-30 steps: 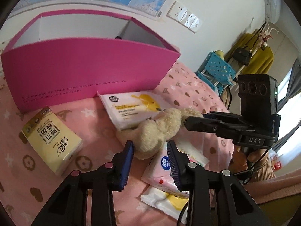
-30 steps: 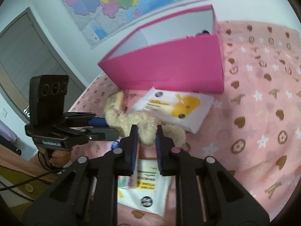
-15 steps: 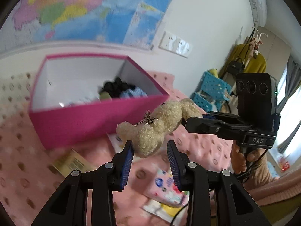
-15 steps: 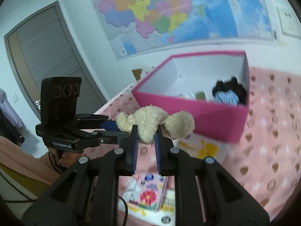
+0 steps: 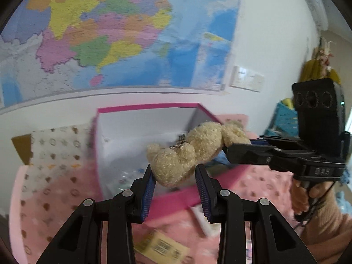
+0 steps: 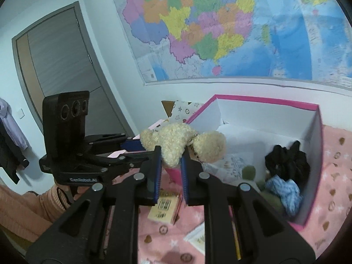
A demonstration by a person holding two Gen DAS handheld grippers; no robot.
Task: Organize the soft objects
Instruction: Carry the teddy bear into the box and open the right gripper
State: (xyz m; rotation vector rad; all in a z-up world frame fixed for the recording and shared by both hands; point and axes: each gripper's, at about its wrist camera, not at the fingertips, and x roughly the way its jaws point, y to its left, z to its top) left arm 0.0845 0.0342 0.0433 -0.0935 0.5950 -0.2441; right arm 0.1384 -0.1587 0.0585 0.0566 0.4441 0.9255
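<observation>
A cream plush teddy bear (image 5: 193, 151) hangs in the air above the near edge of the pink box (image 5: 167, 198). My right gripper (image 6: 171, 158) is shut on the teddy bear (image 6: 176, 143) at its middle. My left gripper (image 5: 175, 176) is open, its fingers on either side of the bear's lower end without squeezing it. The pink box (image 6: 312, 176) has white inner walls and holds a black soft item (image 6: 288, 160), a blue one (image 6: 283, 189) and other things.
A pink patterned cloth (image 5: 55, 193) covers the surface. A yellow tissue pack (image 6: 165, 206) and flat packets (image 5: 204, 217) lie in front of the box. A map (image 6: 220, 26) hangs on the wall behind. A door (image 6: 57, 61) stands at left.
The bear was lifted off the cloth by the right gripper and carried up and toward the box. Both grippers rose with it; the left one stayed open around it.
</observation>
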